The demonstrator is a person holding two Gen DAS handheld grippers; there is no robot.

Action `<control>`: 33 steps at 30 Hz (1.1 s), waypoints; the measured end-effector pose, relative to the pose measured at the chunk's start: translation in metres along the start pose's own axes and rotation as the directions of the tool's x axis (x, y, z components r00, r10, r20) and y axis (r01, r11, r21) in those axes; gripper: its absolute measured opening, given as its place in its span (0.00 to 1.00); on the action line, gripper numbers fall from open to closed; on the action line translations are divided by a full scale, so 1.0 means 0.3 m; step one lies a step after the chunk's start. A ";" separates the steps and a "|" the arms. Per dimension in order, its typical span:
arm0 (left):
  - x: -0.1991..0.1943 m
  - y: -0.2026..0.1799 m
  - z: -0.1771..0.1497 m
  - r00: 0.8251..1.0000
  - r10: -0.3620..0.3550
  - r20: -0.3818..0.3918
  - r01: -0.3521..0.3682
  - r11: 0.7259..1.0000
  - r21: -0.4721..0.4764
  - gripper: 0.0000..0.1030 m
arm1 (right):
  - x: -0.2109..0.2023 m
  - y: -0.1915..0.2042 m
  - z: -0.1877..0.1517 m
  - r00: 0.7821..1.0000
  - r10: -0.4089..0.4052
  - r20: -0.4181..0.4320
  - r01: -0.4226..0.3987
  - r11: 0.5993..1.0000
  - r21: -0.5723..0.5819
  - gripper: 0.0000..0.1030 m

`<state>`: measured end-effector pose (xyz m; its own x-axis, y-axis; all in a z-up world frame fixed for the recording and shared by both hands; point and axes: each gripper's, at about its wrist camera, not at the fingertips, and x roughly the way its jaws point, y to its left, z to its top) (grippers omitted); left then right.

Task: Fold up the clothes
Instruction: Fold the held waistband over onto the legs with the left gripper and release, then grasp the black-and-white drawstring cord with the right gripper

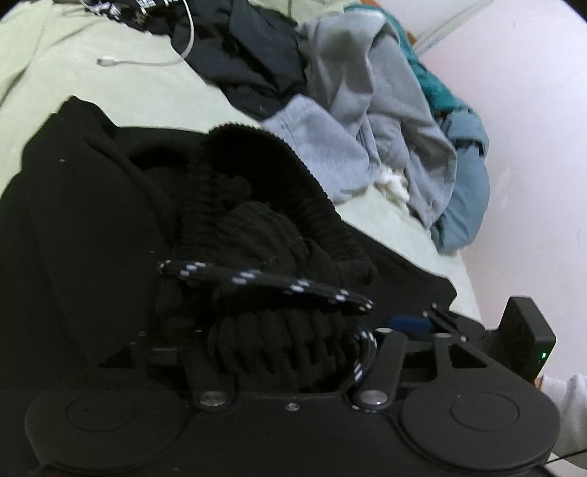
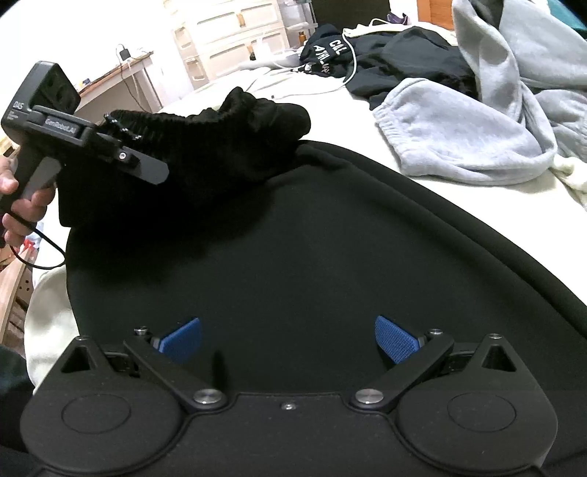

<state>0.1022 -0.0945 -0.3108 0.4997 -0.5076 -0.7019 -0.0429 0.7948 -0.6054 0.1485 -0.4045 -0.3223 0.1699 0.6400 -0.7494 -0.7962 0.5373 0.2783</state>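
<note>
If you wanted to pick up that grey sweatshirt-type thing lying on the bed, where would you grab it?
Probably at the ribbed, gathered hem of the light grey fleece garment, coming from the near side over the flat black garment. That thick edge lies exposed on the pale bed sheet, while the rest is tangled in the heap behind.

The trousers (image 2: 312, 238) are spread on the bed (image 2: 330, 106), their waistband (image 2: 205, 121) bunched at the far left end. A sweatshirt (image 2: 458, 139) is heaped behind them to the right, a jacket (image 2: 403, 55) further back, and drawers (image 2: 227, 33) beyond the bed.
</note>
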 end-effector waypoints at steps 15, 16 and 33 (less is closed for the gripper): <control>-0.356 0.116 0.175 0.971 -0.088 0.223 0.142 0.960 -0.241 0.96 | -0.207 -0.023 0.182 0.976 -0.082 0.204 -0.010 0.910 0.415 1.00; -0.368 0.136 0.182 0.974 -0.042 0.223 0.099 0.963 -0.251 0.96 | -0.206 -0.015 0.194 0.973 -0.077 0.219 -0.032 0.891 0.453 1.00; -0.295 0.294 0.284 0.973 0.197 -0.123 -0.182 0.976 0.122 0.57 | 0.176 0.578 0.362 0.986 -0.122 -0.116 0.107 0.986 -0.128 0.75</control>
<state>0.1279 0.0488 -0.2702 0.3710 -0.3784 -0.8481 -0.0276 0.9083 -0.4173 0.0826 -0.2180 -0.2484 0.1973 0.5018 -0.8422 -0.8410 0.5281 0.1176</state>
